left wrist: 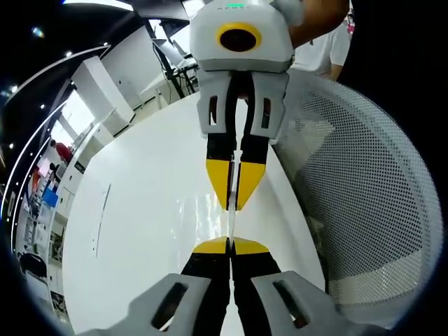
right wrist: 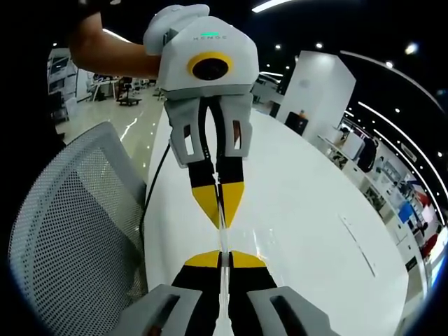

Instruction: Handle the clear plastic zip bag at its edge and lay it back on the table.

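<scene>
Above the white table (left wrist: 140, 231), both grippers pinch one clear plastic zip bag (left wrist: 230, 217) seen edge-on between them.

Left gripper view: the left gripper (left wrist: 230, 245) rises from the bottom with its yellow-tipped jaws closed on the bag's thin edge, and the right gripper (left wrist: 232, 199) faces it from above, jaws likewise pressed together on the same strip. Right gripper view: the right gripper (right wrist: 222, 257) clamps the bag (right wrist: 222, 224), with the left gripper (right wrist: 221, 210) opposite, held by a person's hand (right wrist: 112, 52). A white mesh chair back (left wrist: 371, 203) stands just beside the table's edge.
</scene>
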Demonstrator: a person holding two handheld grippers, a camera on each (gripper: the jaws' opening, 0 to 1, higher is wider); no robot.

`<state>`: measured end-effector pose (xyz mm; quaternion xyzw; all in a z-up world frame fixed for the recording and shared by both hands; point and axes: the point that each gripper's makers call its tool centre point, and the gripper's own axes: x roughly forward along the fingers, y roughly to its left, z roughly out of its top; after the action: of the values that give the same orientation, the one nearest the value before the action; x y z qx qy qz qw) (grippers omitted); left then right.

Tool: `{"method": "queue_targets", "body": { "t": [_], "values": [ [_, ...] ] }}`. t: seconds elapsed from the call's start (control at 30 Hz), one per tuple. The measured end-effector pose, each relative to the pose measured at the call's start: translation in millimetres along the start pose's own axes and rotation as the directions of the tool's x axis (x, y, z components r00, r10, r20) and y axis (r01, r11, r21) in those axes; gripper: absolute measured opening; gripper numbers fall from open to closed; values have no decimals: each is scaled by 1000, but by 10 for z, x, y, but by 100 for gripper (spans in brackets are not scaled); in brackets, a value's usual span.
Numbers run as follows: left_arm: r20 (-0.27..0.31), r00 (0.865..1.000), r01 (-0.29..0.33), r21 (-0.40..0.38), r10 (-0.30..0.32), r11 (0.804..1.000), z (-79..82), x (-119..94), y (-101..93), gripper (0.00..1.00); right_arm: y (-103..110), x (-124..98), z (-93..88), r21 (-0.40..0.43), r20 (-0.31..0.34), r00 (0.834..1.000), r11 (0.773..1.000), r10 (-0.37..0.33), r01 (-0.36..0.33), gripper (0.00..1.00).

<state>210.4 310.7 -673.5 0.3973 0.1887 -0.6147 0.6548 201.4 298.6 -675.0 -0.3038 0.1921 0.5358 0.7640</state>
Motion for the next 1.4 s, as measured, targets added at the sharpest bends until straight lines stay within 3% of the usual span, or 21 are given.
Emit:
{"method": "queue_targets", "body": {
  "t": [1.4],
  "values": [
    [2,1000,-3,-2,3,1000,-18,-10,16,0,-13,-27,-32,9,-7,1000,1000,-11,11,0]
  ]
}}
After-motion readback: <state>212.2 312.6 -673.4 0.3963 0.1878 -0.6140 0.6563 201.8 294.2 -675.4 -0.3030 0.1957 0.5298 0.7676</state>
